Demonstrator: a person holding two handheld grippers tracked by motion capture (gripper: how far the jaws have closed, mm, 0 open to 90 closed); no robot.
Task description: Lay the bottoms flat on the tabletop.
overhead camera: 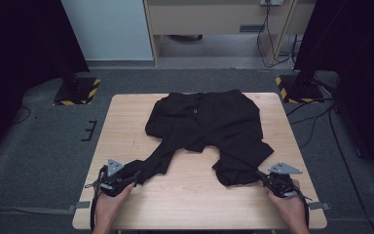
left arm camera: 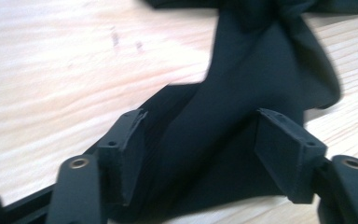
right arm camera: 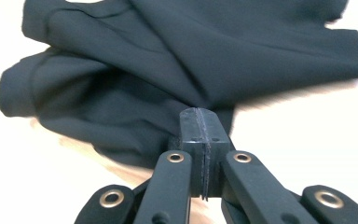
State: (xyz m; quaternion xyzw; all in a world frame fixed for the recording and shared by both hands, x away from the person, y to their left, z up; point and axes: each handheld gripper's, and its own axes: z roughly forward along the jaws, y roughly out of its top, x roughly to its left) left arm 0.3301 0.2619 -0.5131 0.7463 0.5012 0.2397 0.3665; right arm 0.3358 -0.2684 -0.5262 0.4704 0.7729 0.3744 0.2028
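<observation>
From the high view we see a pair of black shorts [overhead camera: 209,127] spread over the far half of the wooden table [overhead camera: 195,200], waistband toward the far edge, 2 legs reaching toward the person. The left leg is drawn out into a narrow strip that ends at the left gripper [overhead camera: 135,178], near the table's near-left corner. The right gripper [overhead camera: 259,174] meets the hem of the right leg near the near-right side. Both grippers are black against black cloth here, so we cannot make out from above how their jaws stand; the person's hands are cut off by the bottom edge.

The left gripper view settles its own claw: the 2 pads [left arm camera: 127,151] stand well apart, with a fold of the shorts [left arm camera: 242,79] lying between them, seemingly unpressed by either pad. The picture is blurred, and the cloth runs out past the top edge, so the rest of the garment is cut off.

In the right gripper view, the jaws are pressed together. The shorts [right arm camera: 177,60] bunch right at the tip, and a fold seems to run into the seam between the pads, though dark cloth against dark pads leaves the pinch itself hard for us to make out. The table is washed out to near white here.
</observation>
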